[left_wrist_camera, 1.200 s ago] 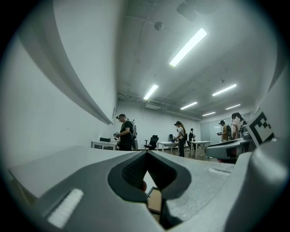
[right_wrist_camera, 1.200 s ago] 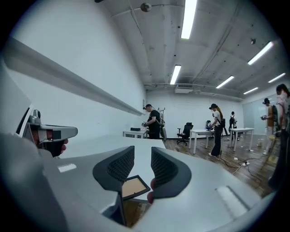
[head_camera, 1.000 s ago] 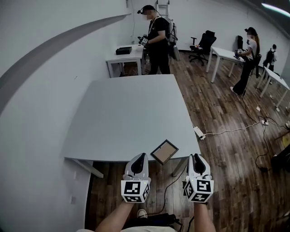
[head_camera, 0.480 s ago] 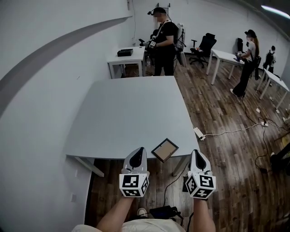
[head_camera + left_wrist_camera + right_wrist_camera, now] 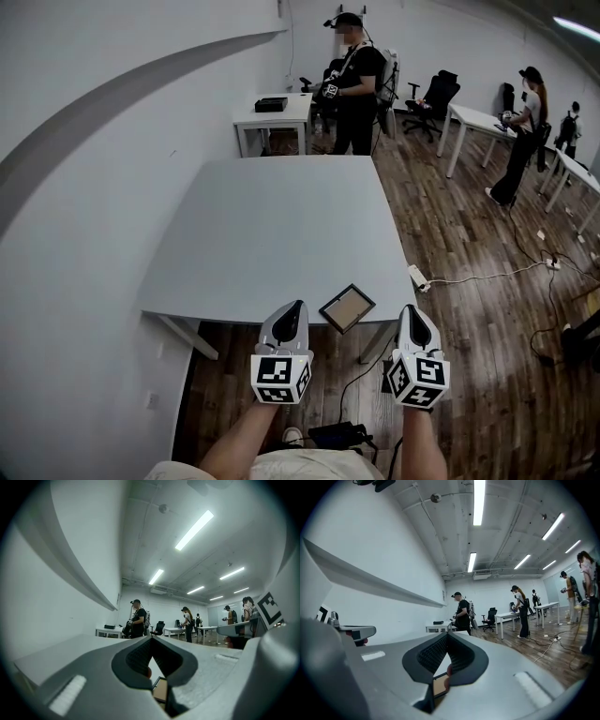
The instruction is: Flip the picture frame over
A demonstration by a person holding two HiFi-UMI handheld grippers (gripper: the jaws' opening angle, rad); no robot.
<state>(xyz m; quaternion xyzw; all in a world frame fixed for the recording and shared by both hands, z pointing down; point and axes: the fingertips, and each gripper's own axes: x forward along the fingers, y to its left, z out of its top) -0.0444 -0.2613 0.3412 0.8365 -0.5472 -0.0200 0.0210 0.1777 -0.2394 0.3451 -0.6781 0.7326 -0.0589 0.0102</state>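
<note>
A small picture frame (image 5: 347,308) with a dark rim and tan panel lies flat, turned diagonally, at the near edge of the grey table (image 5: 272,225). My left gripper (image 5: 295,310) hangs just off the table's front edge, to the frame's left, jaws together on nothing. My right gripper (image 5: 411,313) is level with it on the frame's right, also shut and empty. The frame (image 5: 160,689) shows low between the jaws of the left gripper (image 5: 151,640) in the left gripper view. The frame (image 5: 439,685) also appears below the right gripper (image 5: 447,635) in the right gripper view.
A person (image 5: 356,89) with grippers stands past the table's far end beside a white desk (image 5: 277,112). More desks, an office chair (image 5: 436,94) and other people (image 5: 525,127) are at the right. A power strip (image 5: 417,277) and cables lie on the wood floor.
Both grippers stay at the table's front edge, hardly moved. The frame lies where it was. The person at the far end has shifted to the right.
</note>
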